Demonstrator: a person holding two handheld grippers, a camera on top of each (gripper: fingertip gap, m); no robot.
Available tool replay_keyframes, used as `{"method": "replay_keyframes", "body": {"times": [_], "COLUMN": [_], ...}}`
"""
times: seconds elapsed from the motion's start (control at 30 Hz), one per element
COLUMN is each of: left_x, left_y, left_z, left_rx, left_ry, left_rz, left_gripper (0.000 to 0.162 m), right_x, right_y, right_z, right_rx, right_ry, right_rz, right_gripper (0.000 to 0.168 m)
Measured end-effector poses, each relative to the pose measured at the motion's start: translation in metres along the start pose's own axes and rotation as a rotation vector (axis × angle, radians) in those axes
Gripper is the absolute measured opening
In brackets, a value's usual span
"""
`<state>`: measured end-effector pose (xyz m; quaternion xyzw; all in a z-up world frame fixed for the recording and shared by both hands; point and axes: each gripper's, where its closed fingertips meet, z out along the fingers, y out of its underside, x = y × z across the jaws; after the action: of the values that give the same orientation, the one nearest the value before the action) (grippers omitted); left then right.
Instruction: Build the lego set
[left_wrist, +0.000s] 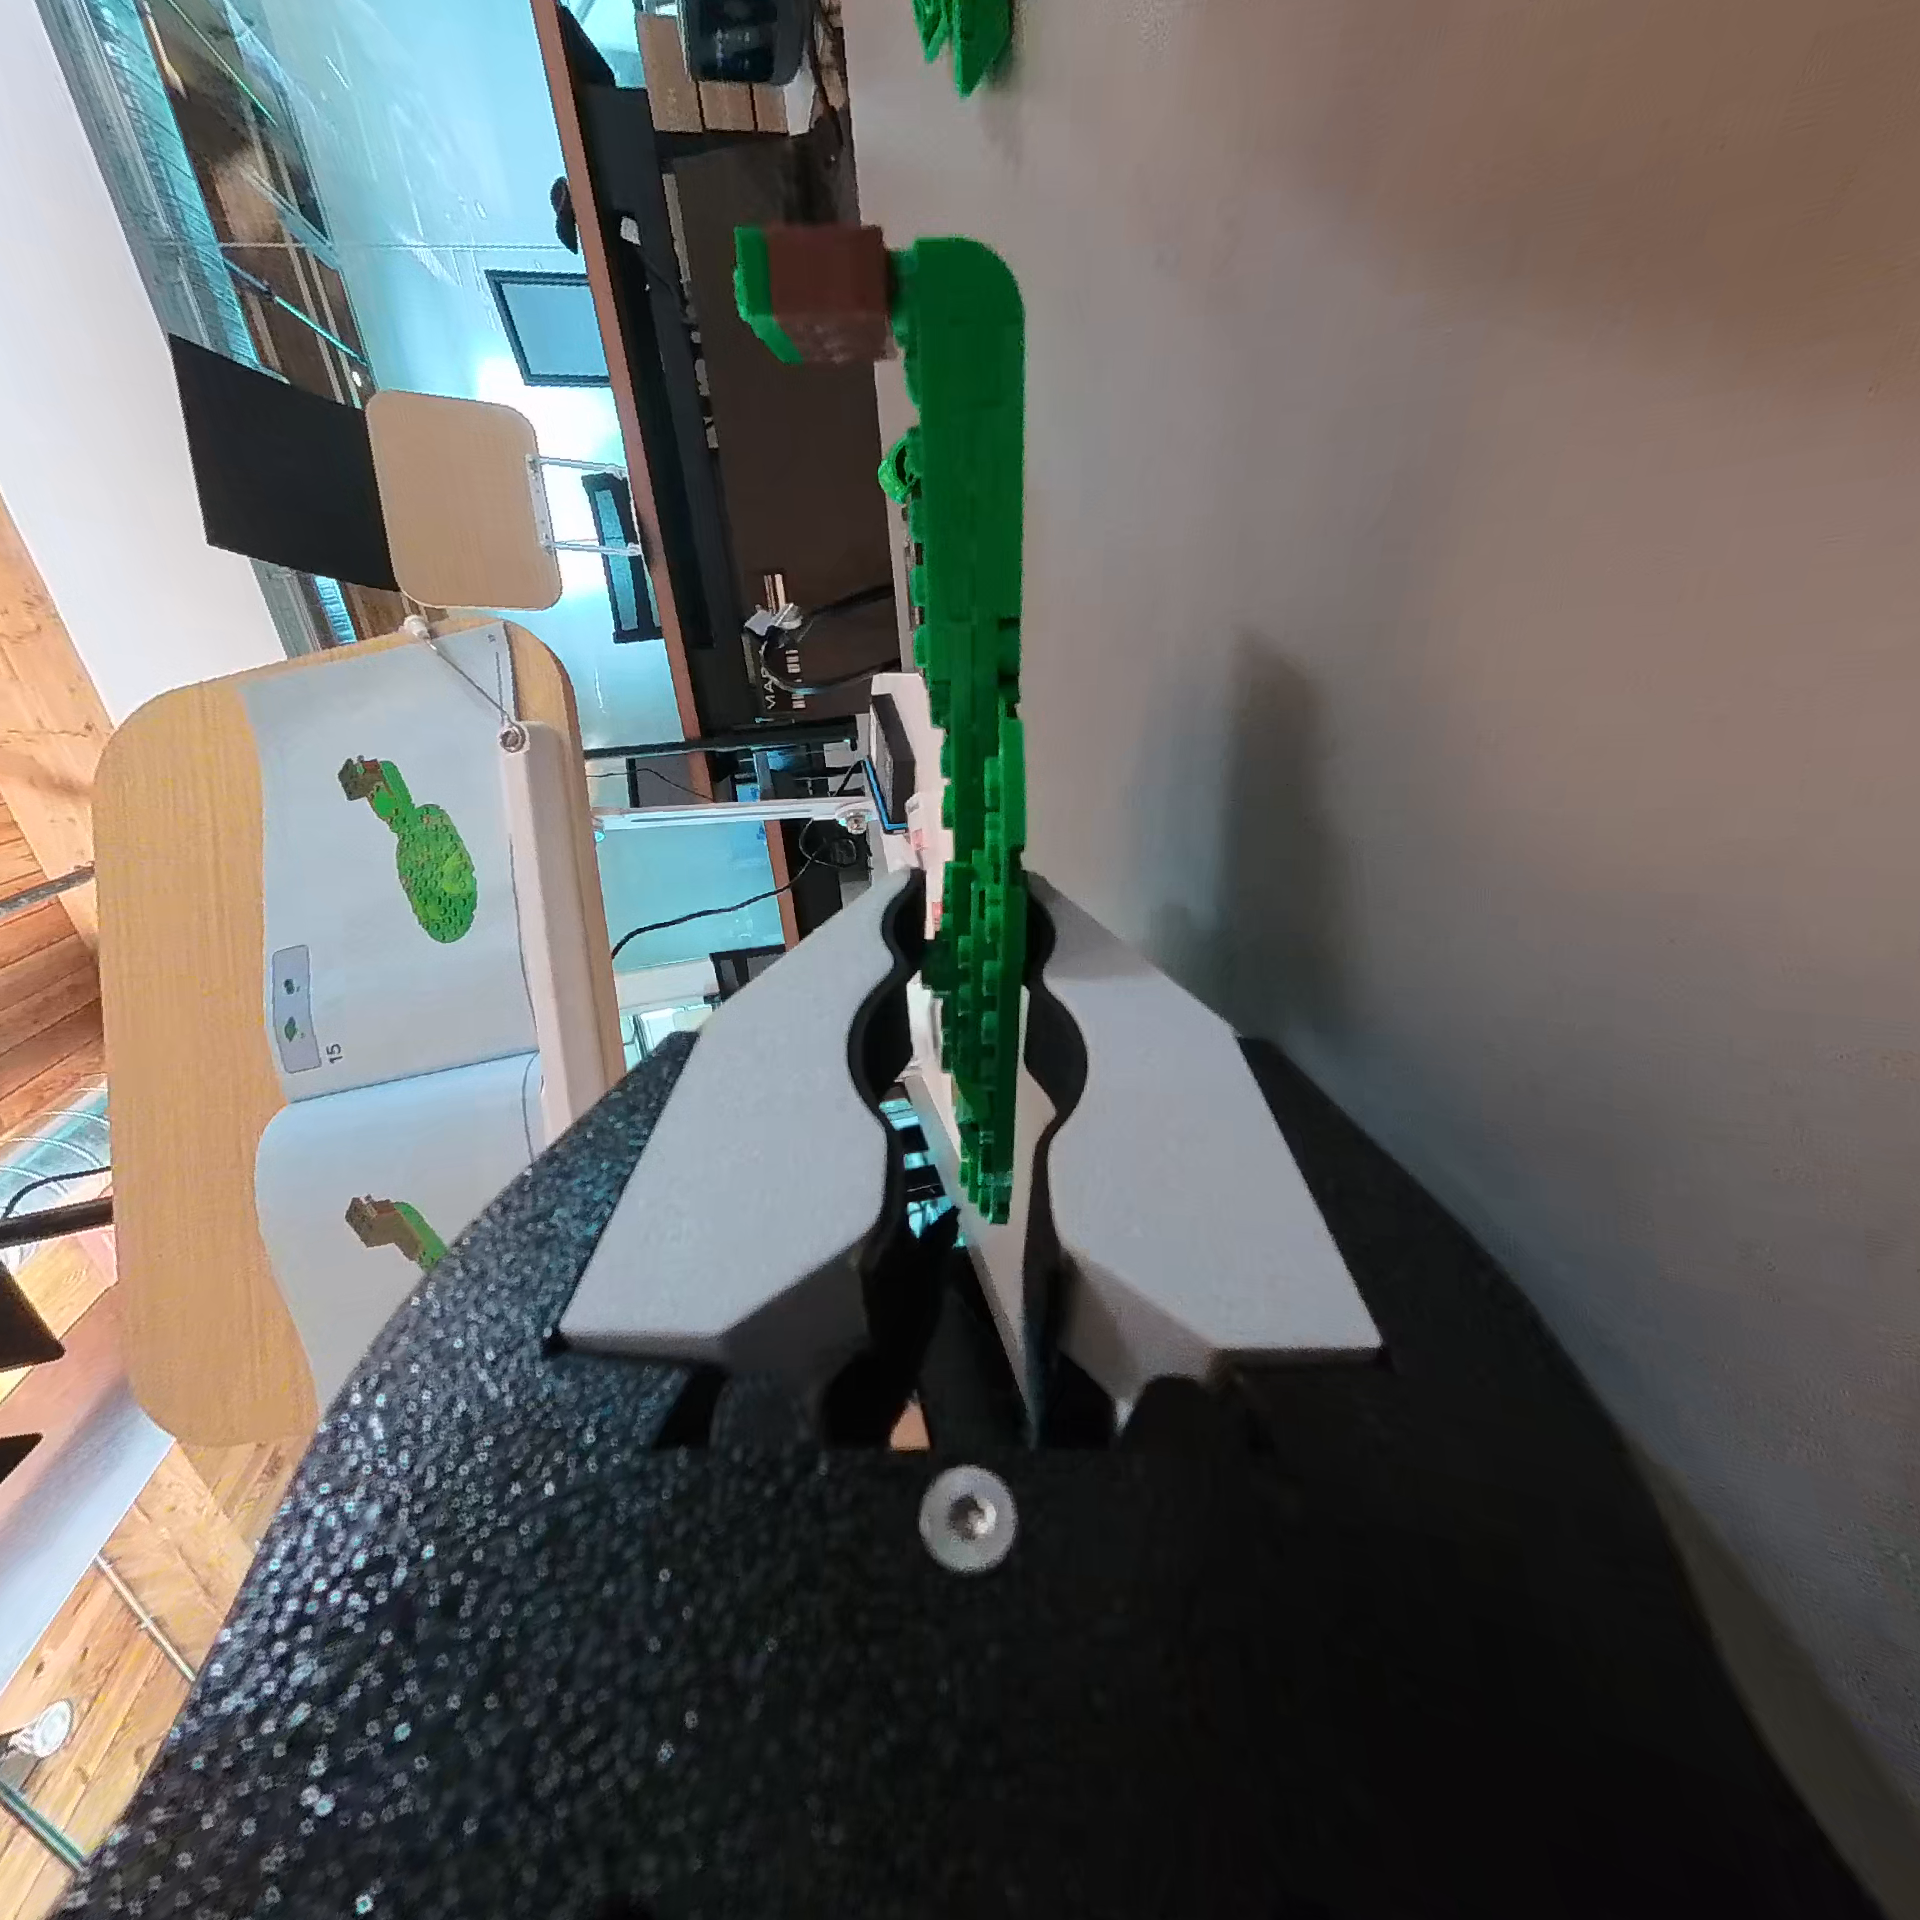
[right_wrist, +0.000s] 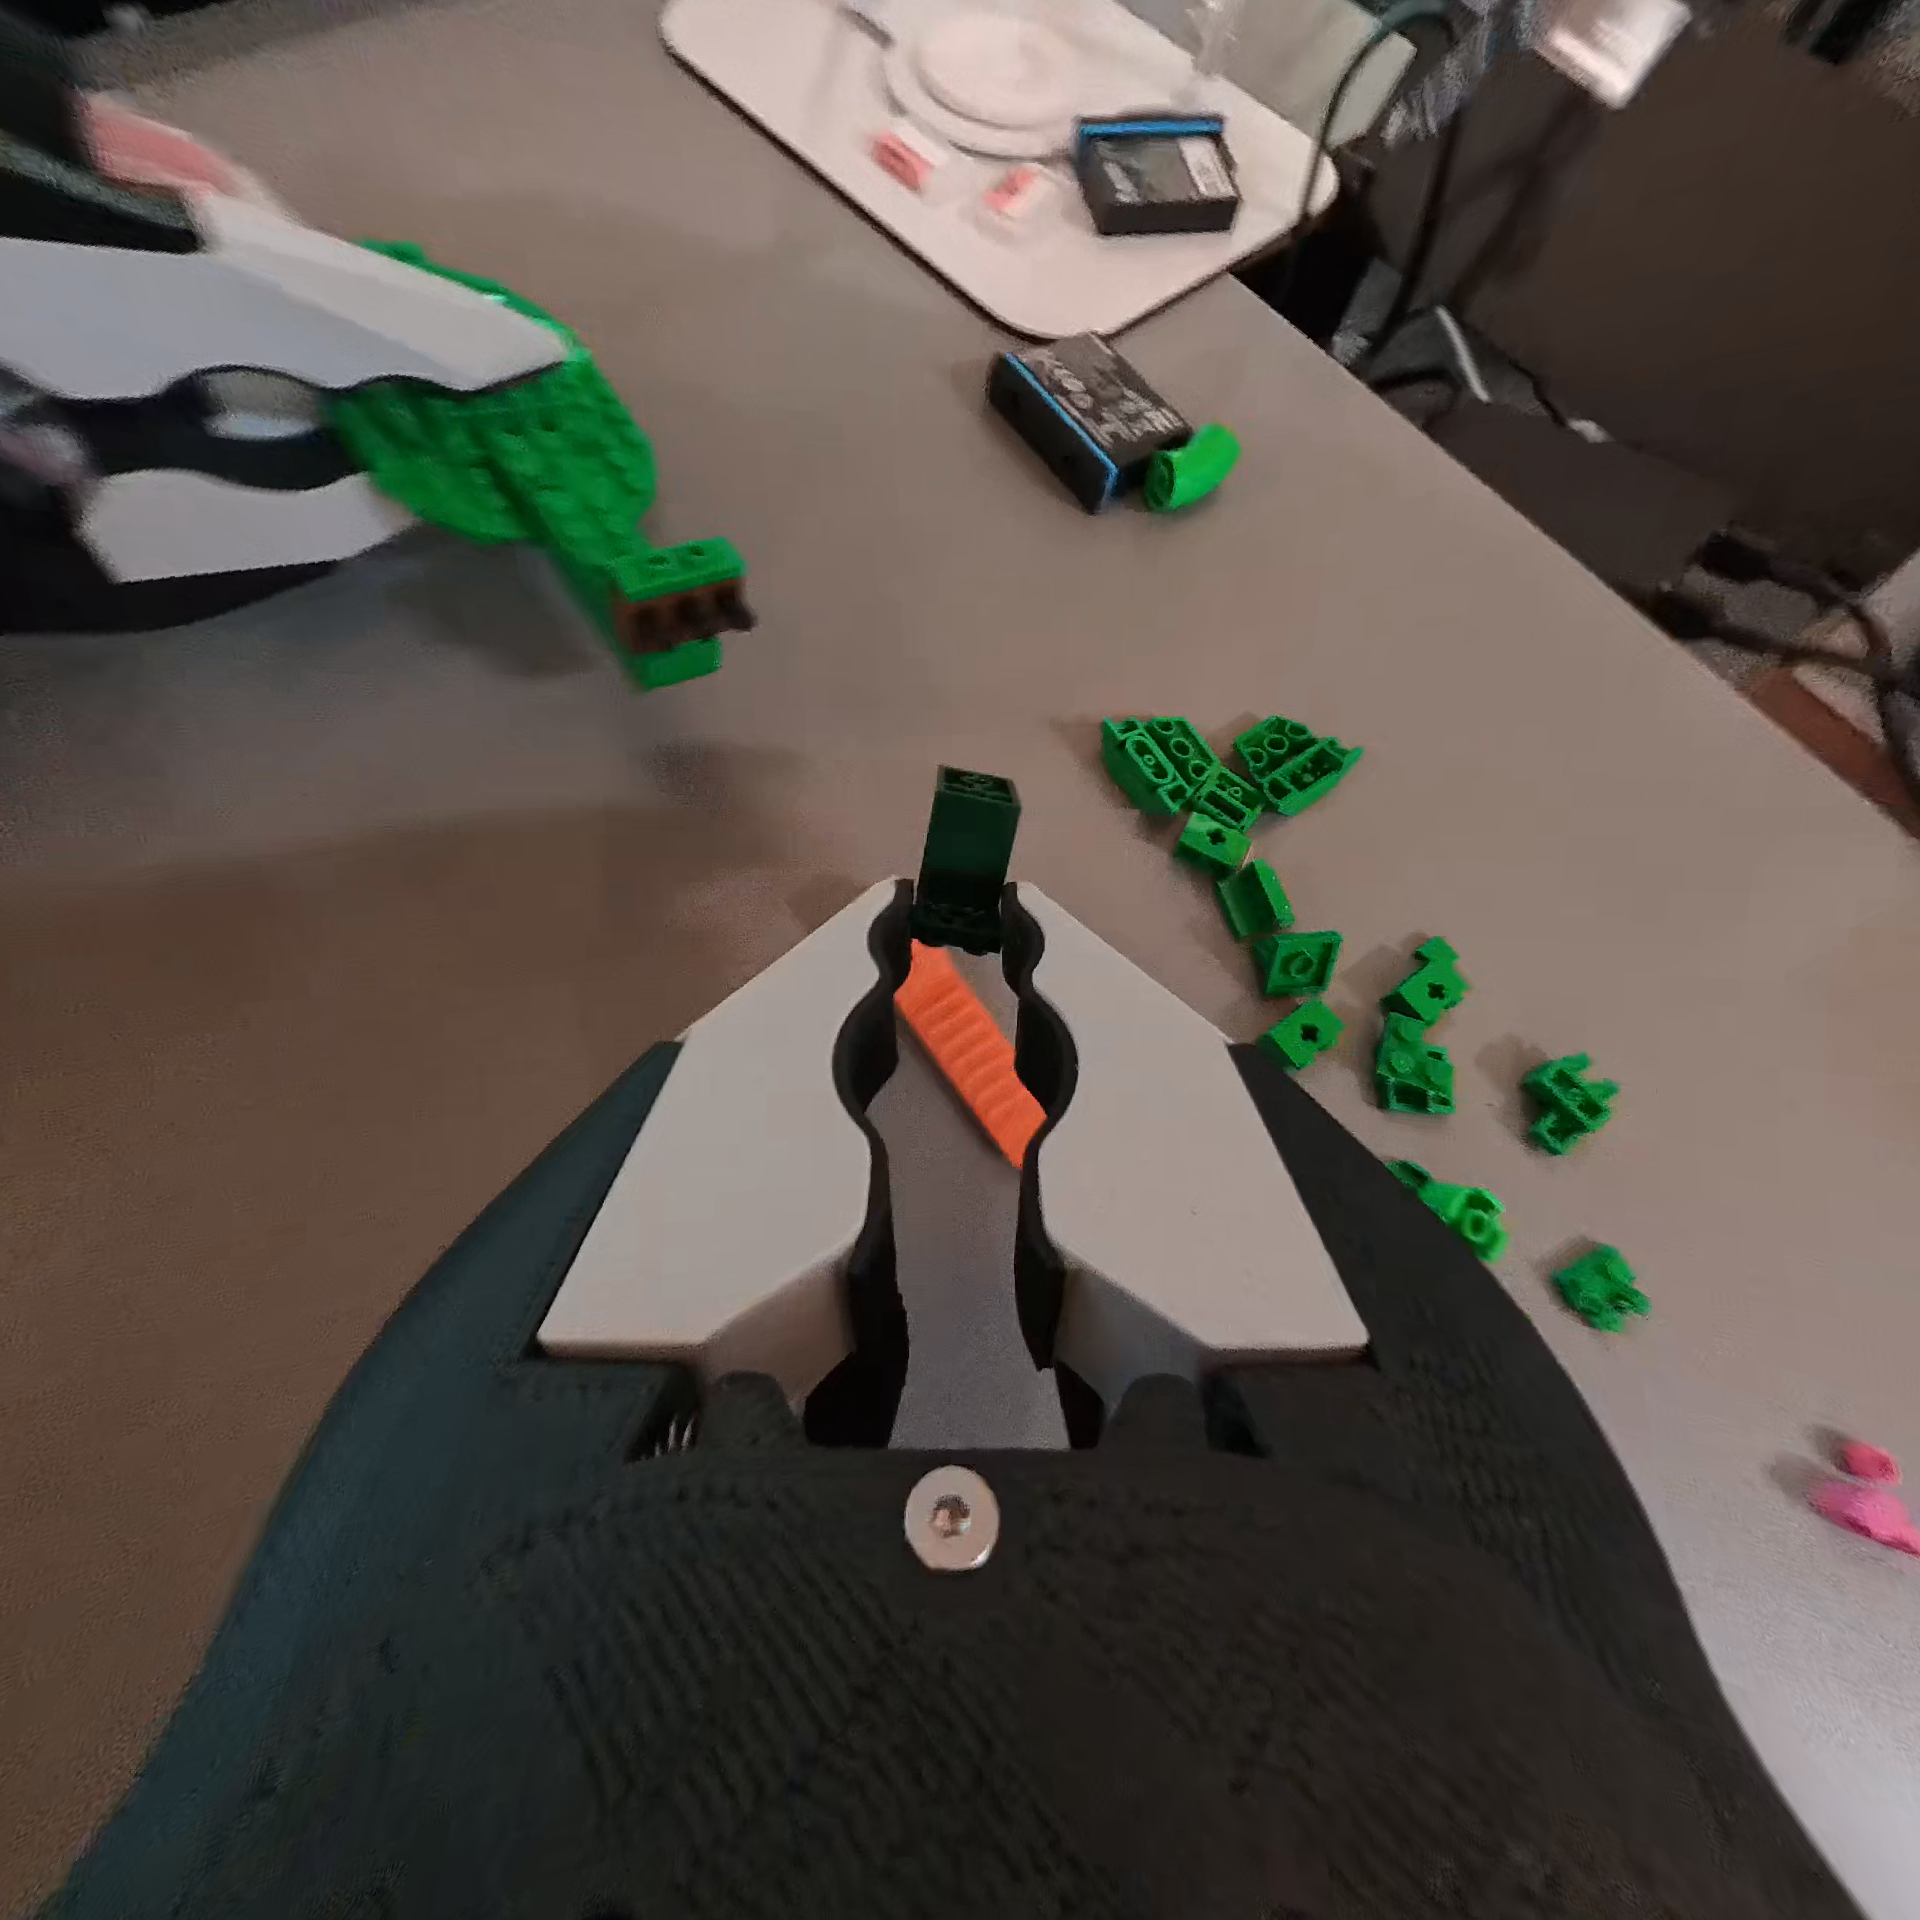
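My left gripper (left_wrist: 975, 902) is shut on the edge of a flat green lego plate assembly (left_wrist: 977, 623) with a brown and green block (left_wrist: 821, 293) at its far end. It holds the plate on edge above the grey table. The same assembly (right_wrist: 520, 457) and the left gripper (right_wrist: 312, 436) show at the upper left of the right wrist view. My right gripper (right_wrist: 958, 894) is shut on a small dark green brick (right_wrist: 968, 831) that sticks out past its tips. An orange brick separator (right_wrist: 971, 1060) lies on the table under its fingers.
Several loose green bricks (right_wrist: 1299, 935) lie scattered to the right. A black and blue box (right_wrist: 1086, 416) with a green curved piece (right_wrist: 1190, 468) lies further back. A white mat (right_wrist: 1143, 270) holds another box. An open instruction booklet (left_wrist: 395, 831) rests on a wooden chair. Pink pieces (right_wrist: 1865, 1496) lie at the right. Across from one pair of fingers to the other is roughly 15 centimeters. Between my right fingertips and the orange brick separator (right_wrist: 971, 1060) there is roughly 5 centimeters.
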<state>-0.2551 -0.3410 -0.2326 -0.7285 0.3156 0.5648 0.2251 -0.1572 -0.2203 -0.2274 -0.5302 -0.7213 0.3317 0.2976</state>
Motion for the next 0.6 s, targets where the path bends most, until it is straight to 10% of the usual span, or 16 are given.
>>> {"method": "replay_keyframes", "body": {"times": [0.43, 0.6], "left_x": [0.008, 0.011], "left_y": [-0.023, -0.023], "left_z": [-0.004, -0.004], "left_rx": [0.085, 0.091], "left_ry": [0.022, 0.037], "left_rz": [0.072, 0.068], "left_gripper": [0.013, 0.013], "right_x": [-0.026, -0.033], "right_y": [0.078, 0.075], "right_z": [-0.094, -0.071], "right_rx": [-1.013, -1.023], "right_ry": [-0.317, -0.339], "right_rz": [-0.377, -0.468], "right_gripper": [0.015, 0.016]}}
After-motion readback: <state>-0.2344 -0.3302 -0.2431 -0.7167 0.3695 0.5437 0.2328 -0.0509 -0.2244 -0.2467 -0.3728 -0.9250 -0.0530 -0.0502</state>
